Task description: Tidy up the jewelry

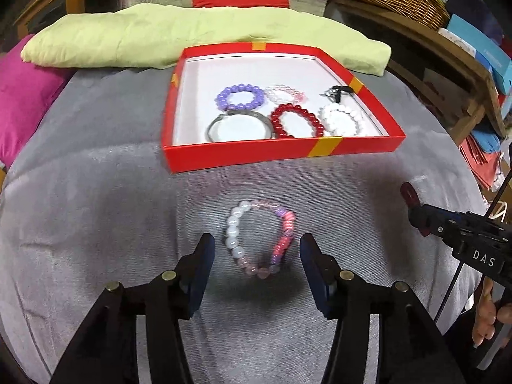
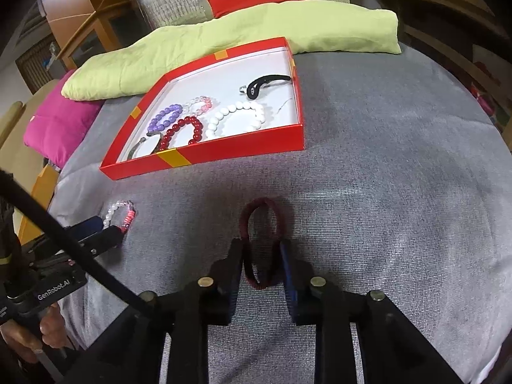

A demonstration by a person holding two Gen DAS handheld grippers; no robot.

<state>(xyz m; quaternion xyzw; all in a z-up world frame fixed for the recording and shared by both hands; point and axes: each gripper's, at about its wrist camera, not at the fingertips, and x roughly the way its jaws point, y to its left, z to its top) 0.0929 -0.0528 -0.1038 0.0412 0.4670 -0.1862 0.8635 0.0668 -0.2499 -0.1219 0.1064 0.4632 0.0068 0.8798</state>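
The near end of the dark red hair tie (image 2: 260,246) dips between the right tongs (image 2: 260,251), and whether their pads touch it is hard to tell. Off to their left, the other tongs cover the near side of the mixed bead bracelet (image 2: 120,212). Beyond both tongs, in the red box (image 1: 243,155), the small silver piece on the black band (image 2: 267,84) is too tiny to identify.

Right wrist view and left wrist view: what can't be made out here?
- Metal bangle, right wrist view: near part hidden behind the red box wall.
- Dark red hair tie, right wrist view: unclear whether the right tool presses it.
- Small black item, left wrist view: too small and blurred to identify.
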